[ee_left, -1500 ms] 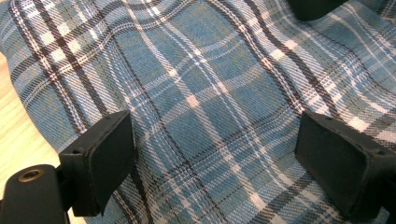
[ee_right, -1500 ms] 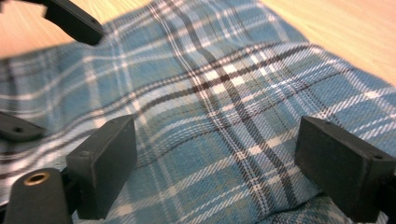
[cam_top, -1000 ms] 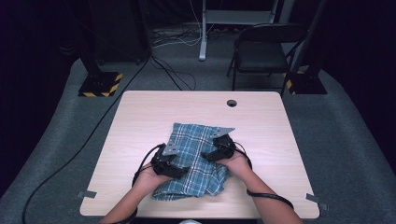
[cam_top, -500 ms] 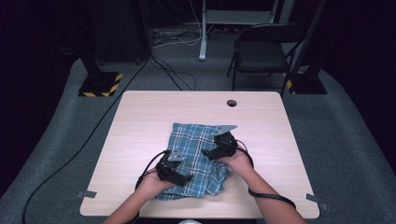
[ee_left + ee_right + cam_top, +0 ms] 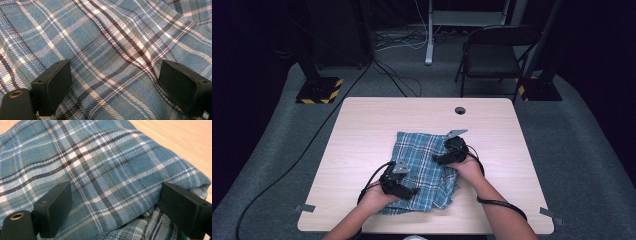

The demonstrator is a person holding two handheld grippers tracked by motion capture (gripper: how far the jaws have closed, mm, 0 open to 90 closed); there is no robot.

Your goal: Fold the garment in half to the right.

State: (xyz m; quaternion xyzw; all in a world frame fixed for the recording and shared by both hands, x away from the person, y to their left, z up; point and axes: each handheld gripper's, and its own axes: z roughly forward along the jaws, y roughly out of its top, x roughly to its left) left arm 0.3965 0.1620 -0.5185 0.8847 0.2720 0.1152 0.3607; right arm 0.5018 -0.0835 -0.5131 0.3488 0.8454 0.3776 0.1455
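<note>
A blue plaid cloth (image 5: 424, 150) lies rumpled and partly folded on the light wooden table (image 5: 377, 125). My left gripper (image 5: 413, 190) rests over the cloth's near left part; in the left gripper view its jaws (image 5: 115, 77) stand wide apart above flat plaid (image 5: 112, 37), pinching nothing. My right gripper (image 5: 438, 160) sits at the cloth's right side. In the right gripper view it (image 5: 115, 200) is open over a folded edge of the cloth (image 5: 87, 165), with bare table (image 5: 175, 140) beyond. Its jaws have just been opening slightly; fabric lies between them, unpinched.
A round cable hole (image 5: 460, 110) sits near the table's far edge. Tape marks (image 5: 304, 207) show at the near corners. Behind the table stand a folding chair (image 5: 492, 50) and striped stand bases (image 5: 319, 90), with cables on the carpet.
My right gripper has shifted a little away from the person along the cloth's right side. The left gripper has barely moved.
</note>
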